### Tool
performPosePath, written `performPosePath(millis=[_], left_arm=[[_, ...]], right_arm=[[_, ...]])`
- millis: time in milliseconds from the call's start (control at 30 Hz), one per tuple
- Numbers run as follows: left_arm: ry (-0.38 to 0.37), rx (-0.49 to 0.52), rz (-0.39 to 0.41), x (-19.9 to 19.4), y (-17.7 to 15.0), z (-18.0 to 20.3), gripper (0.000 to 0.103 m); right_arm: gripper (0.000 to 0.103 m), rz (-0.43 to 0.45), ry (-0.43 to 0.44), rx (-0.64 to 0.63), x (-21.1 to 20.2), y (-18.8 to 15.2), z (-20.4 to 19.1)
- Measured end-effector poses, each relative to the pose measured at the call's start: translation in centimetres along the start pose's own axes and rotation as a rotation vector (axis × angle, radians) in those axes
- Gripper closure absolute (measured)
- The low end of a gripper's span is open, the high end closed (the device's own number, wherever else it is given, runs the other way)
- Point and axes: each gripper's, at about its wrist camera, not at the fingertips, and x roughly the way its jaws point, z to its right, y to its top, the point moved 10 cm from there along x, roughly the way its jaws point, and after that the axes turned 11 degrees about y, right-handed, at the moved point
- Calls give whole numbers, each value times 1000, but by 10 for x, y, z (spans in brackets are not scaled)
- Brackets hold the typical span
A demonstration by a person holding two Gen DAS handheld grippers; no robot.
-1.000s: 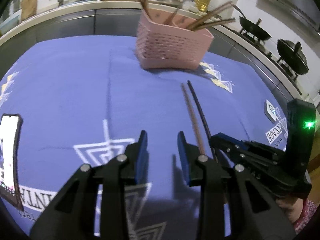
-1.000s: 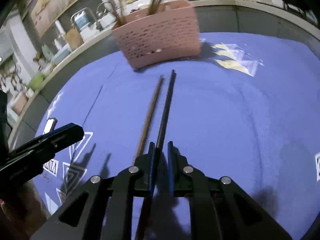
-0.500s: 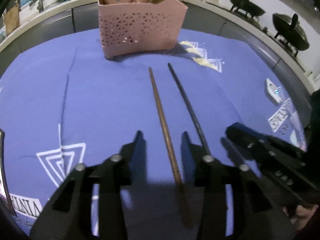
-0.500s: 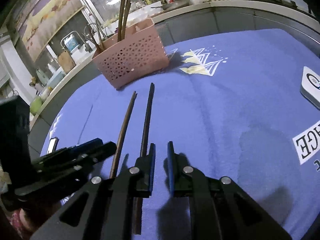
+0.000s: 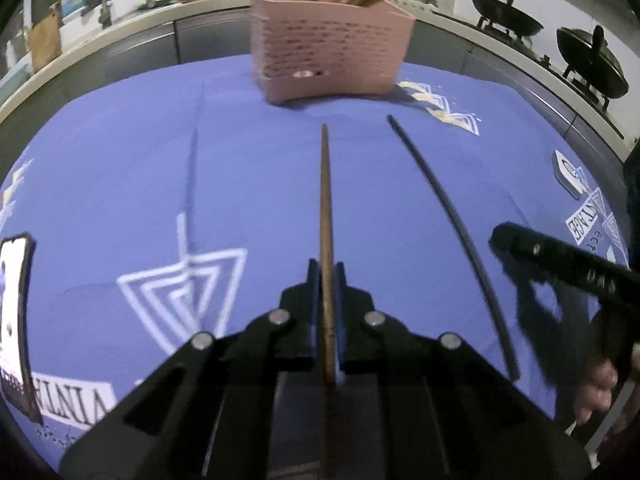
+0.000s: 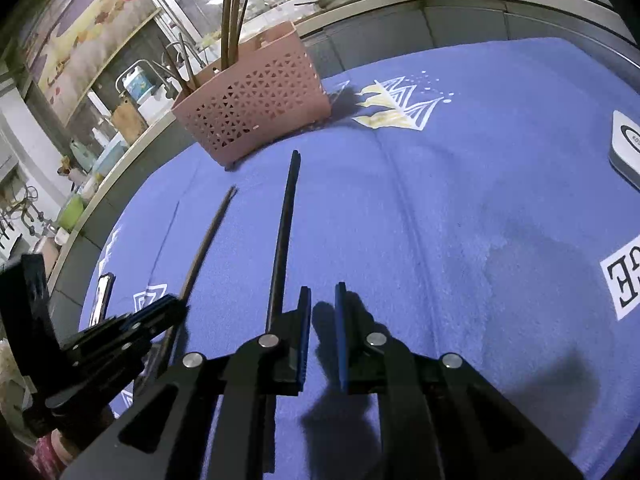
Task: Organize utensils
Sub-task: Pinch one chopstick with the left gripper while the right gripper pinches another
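Note:
A pink perforated basket [image 5: 332, 64] [image 6: 256, 108] holding several chopsticks stands at the far side of the blue cloth. My left gripper [image 5: 327, 276] is shut on a brown chopstick [image 5: 325, 200], which points toward the basket; it also shows in the right wrist view [image 6: 208, 240]. A black chopstick [image 5: 444, 204] [image 6: 284, 224] lies on the cloth to its right. My right gripper [image 6: 322, 300] is slightly open and empty, just right of the black chopstick's near end. It shows at the right edge of the left wrist view [image 5: 560, 256].
A phone [image 5: 14, 312] [image 6: 102, 296] lies at the cloth's left edge. A small white device [image 5: 568, 174] [image 6: 626, 144] lies at the right. Woks [image 5: 588, 60] sit on the stove beyond the table's right side. A counter with sink and bottles runs behind.
My left gripper moved right over the brown chopstick and shut on it. My right gripper let go of the black chopstick and shifted to its right.

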Motion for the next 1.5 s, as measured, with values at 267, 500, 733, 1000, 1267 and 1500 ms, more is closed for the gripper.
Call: performPosePath(millis=[267, 500, 733, 1000, 1267, 1500], left_arm=[[3, -25, 38, -8, -11, -13, 96], [-6, -44, 45, -10, -12, -15, 96], [-52, -84, 28, -10, -12, -18, 96], [-81, -105, 19, -9, -11, -20, 96], [-83, -107, 18, -9, -11, -20, 96], [-69, -101, 17, -10, -12, -19, 96]], right_arm=[[91, 27, -15, -26, -1, -2, -2], [91, 35, -15, -25, -1, -3, -2], [90, 17, 0, 6, 0, 0, -2], [71, -60, -3, -62, 24, 22, -18], [68, -117, -105, -186, 62, 54, -26], [82, -137, -197, -314, 88, 73, -30]])
